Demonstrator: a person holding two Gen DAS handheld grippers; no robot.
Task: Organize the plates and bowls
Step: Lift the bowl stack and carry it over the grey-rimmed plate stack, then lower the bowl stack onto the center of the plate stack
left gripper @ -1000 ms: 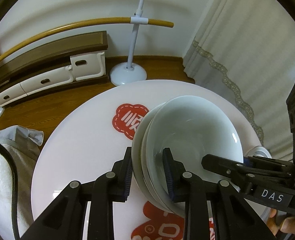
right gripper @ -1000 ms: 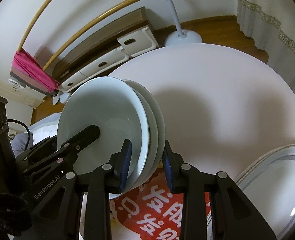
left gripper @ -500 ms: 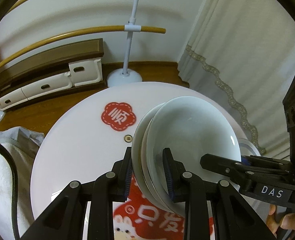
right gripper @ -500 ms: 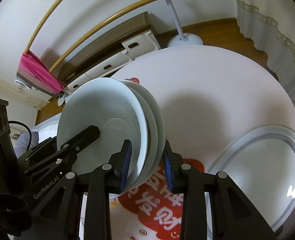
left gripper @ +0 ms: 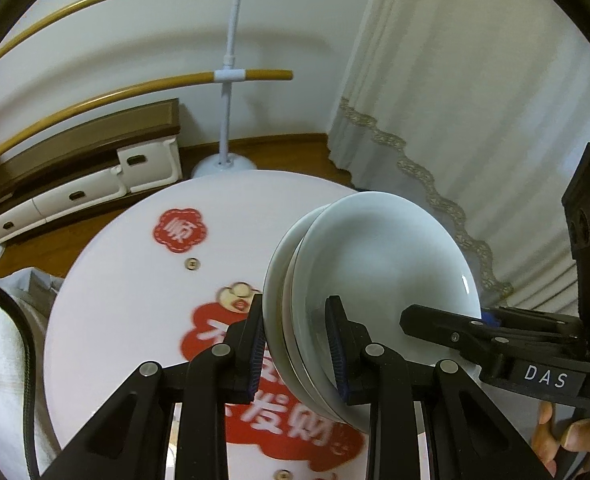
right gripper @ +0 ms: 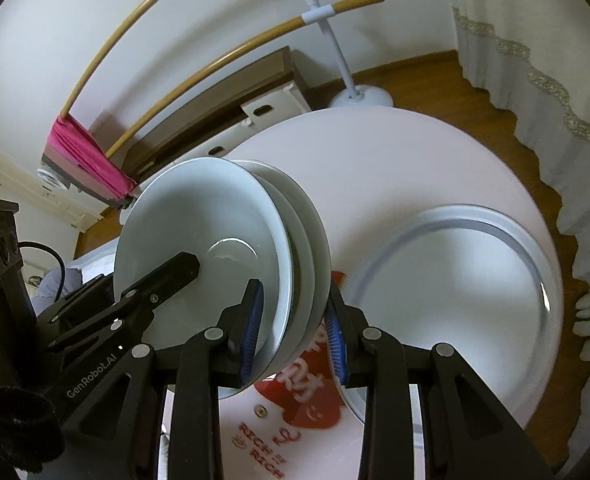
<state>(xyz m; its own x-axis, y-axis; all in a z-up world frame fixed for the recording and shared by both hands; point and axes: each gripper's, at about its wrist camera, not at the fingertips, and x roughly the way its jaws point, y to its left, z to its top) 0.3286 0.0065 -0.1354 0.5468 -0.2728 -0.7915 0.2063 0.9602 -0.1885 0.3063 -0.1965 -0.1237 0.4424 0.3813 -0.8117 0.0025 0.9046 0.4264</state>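
Observation:
A stack of three pale white bowls (left gripper: 375, 264) hangs in the air above the round table, held from both sides. My left gripper (left gripper: 298, 344) is shut on the stack's near rim, its blue pads pressing on both faces. My right gripper (right gripper: 293, 328) is shut on the opposite rim of the same stack of bowls (right gripper: 215, 240). Each gripper shows in the other's view, reaching in over the top bowl. A large white plate (right gripper: 475, 280) with a grey rim lies on the table to the right of the stack.
The round white table (left gripper: 127, 280) carries red printed decals (left gripper: 180, 231). Behind it stand a white pole stand (left gripper: 227, 120) with bamboo rods, a low white drawer unit (left gripper: 83, 188) and a lace-edged curtain (left gripper: 455, 120). Pink cloth (right gripper: 87, 160) hangs at the left.
Both grippers have lifted the bowl stack and carried it back toward me. More of the table and its decals shows beneath, and the large plate has come into the right wrist view.

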